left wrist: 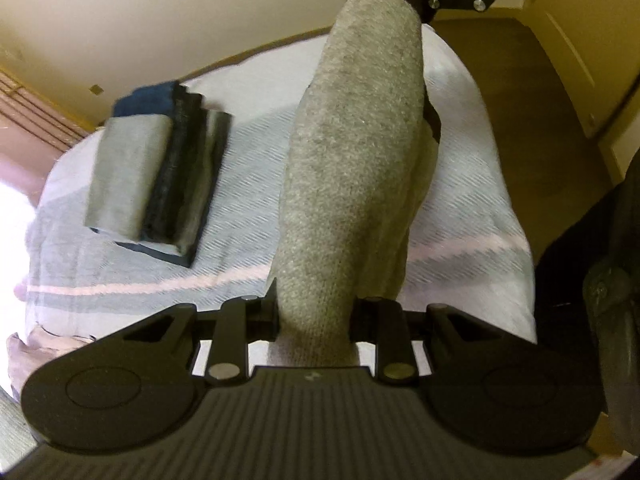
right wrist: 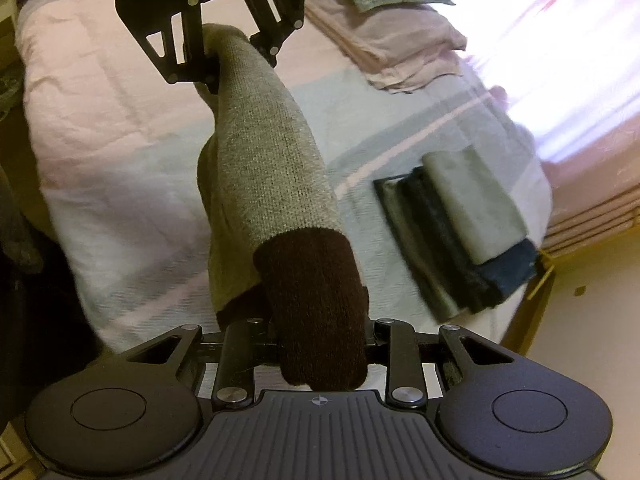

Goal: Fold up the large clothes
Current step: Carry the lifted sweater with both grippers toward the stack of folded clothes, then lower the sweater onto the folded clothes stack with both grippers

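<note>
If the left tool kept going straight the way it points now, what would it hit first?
Probably the striped bedspread. The left tool is shut on the grey knit garment and points steeply down at the bed; the folded stack lies off to the side. Depth is unclear.

A striped bed (left wrist: 240,280) carries folded clothes (left wrist: 160,176) and pillows (right wrist: 400,40).

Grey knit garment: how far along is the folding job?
Done: a stack of folded clothes sits on the bed. In hand: the grey knit garment, already a compact bundle, is clamped between the left gripper and the right gripper, held above the blanket. Left: set it down, likely on or beside the stack. More unfolded laundry can't be confirmed.
</note>
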